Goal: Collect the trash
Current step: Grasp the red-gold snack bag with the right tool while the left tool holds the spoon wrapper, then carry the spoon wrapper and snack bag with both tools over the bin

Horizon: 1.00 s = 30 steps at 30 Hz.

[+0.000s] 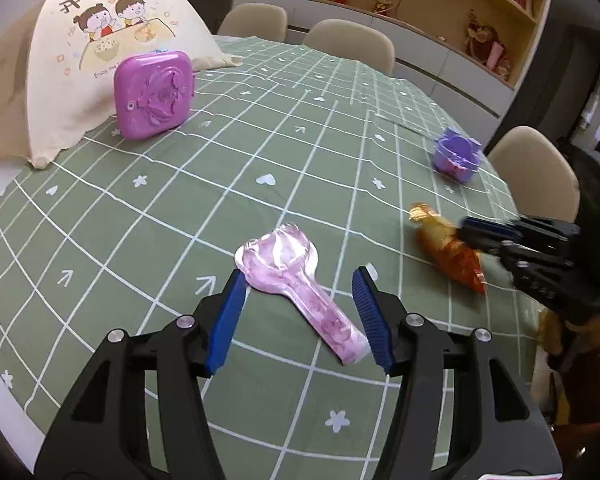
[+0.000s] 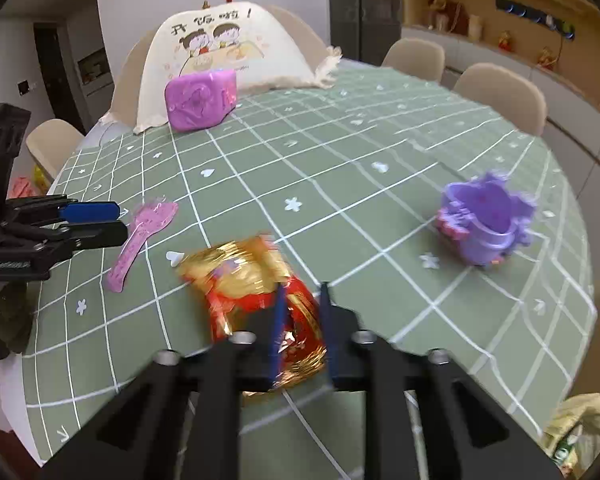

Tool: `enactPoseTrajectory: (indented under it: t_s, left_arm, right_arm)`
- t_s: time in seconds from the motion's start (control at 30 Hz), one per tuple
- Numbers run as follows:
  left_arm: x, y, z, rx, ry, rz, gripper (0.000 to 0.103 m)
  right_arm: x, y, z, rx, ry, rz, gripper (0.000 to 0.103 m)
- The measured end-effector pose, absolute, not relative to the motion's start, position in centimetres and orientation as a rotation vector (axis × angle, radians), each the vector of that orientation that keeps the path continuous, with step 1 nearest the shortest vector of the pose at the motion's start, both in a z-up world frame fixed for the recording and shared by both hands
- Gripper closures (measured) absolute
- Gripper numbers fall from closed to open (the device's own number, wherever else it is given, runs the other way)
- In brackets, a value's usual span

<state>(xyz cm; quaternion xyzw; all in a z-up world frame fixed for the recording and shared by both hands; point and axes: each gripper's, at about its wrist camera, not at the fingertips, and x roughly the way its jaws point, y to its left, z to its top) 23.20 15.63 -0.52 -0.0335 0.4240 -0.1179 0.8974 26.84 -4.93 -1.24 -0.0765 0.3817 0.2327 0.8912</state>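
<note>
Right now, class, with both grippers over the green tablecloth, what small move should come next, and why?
Probably close the left gripper on the pink spoon-shaped wrapper. Its blue fingers stand open on either side of the wrapper's handle, not pressing it, while the right gripper is already shut on the red-and-gold snack wrapper, so that piece looks secured.

Crinkled red-gold wrapper [image 2: 256,300], flat pink spoon-shaped wrapper [image 1: 300,292] on tablecloth

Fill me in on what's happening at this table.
A person is clearing trash with two handheld grippers. The right gripper is shut on a red and gold foil wrapper lying on the green checked tablecloth. The left gripper is open, straddling a pink spoon-shaped wrapper, not yet gripped. A purple box and purple cup sit farther off.
</note>
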Motion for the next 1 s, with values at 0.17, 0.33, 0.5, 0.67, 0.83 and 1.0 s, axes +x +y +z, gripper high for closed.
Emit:
enactPoseTrajectory:
  t_s: [0.17, 0.33, 0.5, 0.67, 0.83, 1.0]
  left_arm:
    - [24.5, 14.9, -0.9, -0.05, 0.896, -0.159, 0.05]
    - [25.3, 14.4, -1.7, -0.07, 0.919, -0.132, 0.062]
    - [24.7, 12.9, -0.8, -0.048, 0.882, -0.134, 0.066]
    - [23.8, 9.5, 1.5, -0.006, 0.809, -0.188, 0.067]
    - [23.4, 4.3, 3.7, 0.014, 0.754, -0.292, 0.067]
    - [23.1, -3.7, 5.0, 0.056, 0.73, -0.452, 0.067]
  right_arm:
    - [25.2, -7.1, 0.0, -0.143, 0.735, 0.452, 0.096]
    - [23.9, -9.5, 0.5, -0.124, 0.7, 0.422, 0.096]
    - [23.1, -12.3, 1.0, -0.084, 0.664, 0.38, 0.096]
    - [22.2, -15.5, 2.0, -0.042, 0.626, 0.335, 0.096]
    - [20.7, -19.3, 3.0, -0.022, 0.589, 0.268, 0.096]
    - [18.2, -25.0, 3.7, -0.003, 0.565, 0.144, 0.096]
